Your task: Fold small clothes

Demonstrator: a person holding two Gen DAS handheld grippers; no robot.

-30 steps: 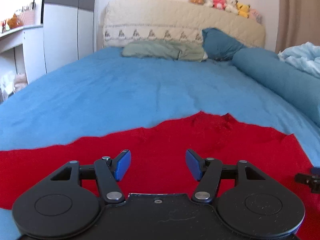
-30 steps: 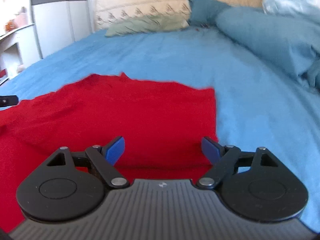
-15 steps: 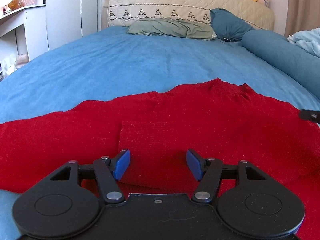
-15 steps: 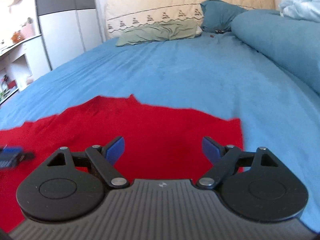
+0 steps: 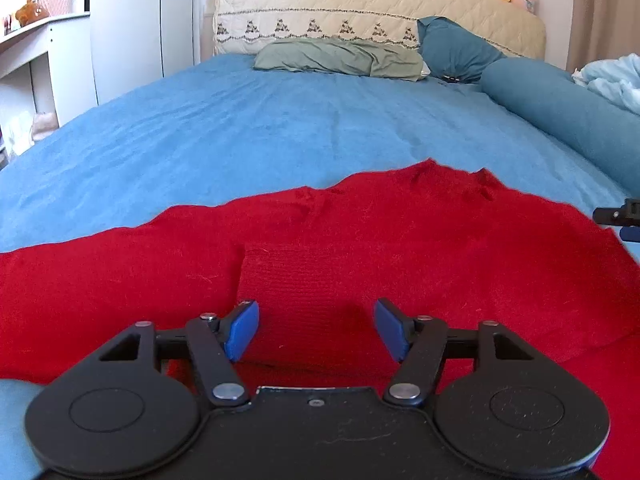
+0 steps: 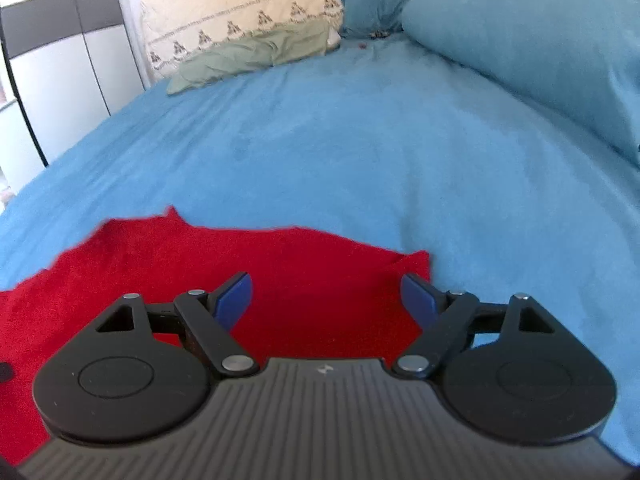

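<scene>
Hovering with jaws apart and empty, left gripper [image 5: 316, 330] frames the sweater's [image 5: 400, 240] folded cuff [image 5: 304, 280]; right gripper [image 6: 326, 300], likewise open, sits over its corner, probably for the next fold.

Each camera sits just behind its own tool, looking forward and downward along the fingers, low over the bed [image 5: 280, 128]. The left tool [image 5: 316, 330] faces the headboard [image 5: 360, 4] squarely, close above the red garment [image 5: 440, 240]. The right tool [image 6: 326, 300] looks the same way, its frame tilted and perhaps slightly blurred. Both views share the garment, green pillow [image 5: 340, 56] and headboard.
</scene>
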